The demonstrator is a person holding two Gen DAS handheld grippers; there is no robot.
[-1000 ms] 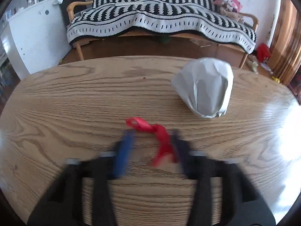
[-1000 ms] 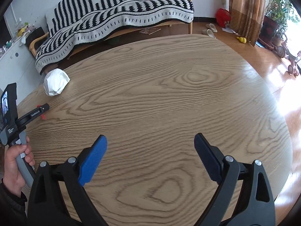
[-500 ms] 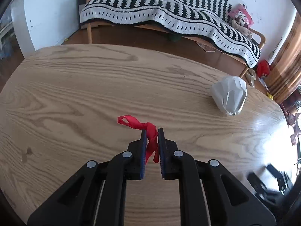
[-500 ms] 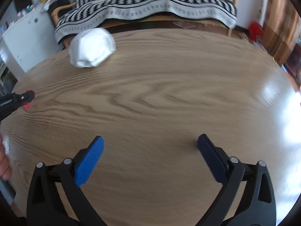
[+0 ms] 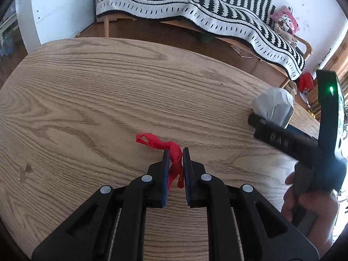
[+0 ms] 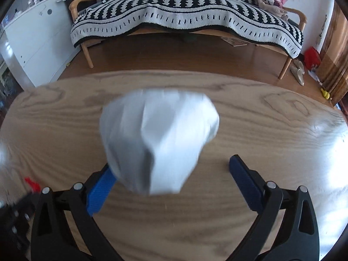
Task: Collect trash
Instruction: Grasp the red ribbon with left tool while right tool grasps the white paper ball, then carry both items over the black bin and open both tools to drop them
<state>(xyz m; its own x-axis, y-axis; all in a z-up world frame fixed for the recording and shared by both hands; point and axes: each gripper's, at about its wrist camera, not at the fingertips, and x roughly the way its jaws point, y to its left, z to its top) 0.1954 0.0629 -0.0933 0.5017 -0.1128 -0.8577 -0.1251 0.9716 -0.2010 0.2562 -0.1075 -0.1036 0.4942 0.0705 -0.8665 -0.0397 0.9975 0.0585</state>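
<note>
A crumpled red scrap [image 5: 171, 150] is pinched between the blue pads of the left gripper [image 5: 175, 163], whose jaws are nearly closed on it. The scrap's free end is twisted out to the left over the bench [image 5: 91, 100], and a lower strip hangs down between the fingers; whether the scrap is lifted clear of the wood or resting on it cannot be told. In the right wrist view only a small blurred bit of the red scrap [image 6: 31, 182] is seen at the lower left edge.

A crumpled white paper wad [image 6: 158, 139] is found toward the far edge of the bench, well apart from the red scrap. The right gripper [image 6: 171, 174] is held wide open around its near end. The left blue pad [image 6: 101, 192] is partly covered by the wad's edge, so contact there cannot be judged, while the right pad [image 6: 244, 188] is clearly apart from the paper. The wad is blurred in this view. In the left wrist view the same wad [image 5: 273, 105] is seen at the right, with the right gripper's black body partly in front of it and the person's right hand [image 5: 308, 204] wrapped around its handle.

Beyond the bench, a wooden sofa draped with a black-and-white striped blanket [image 6: 187, 8] is seen on a brown floor, with a white cabinet [image 6: 34, 37] to the left.
</note>
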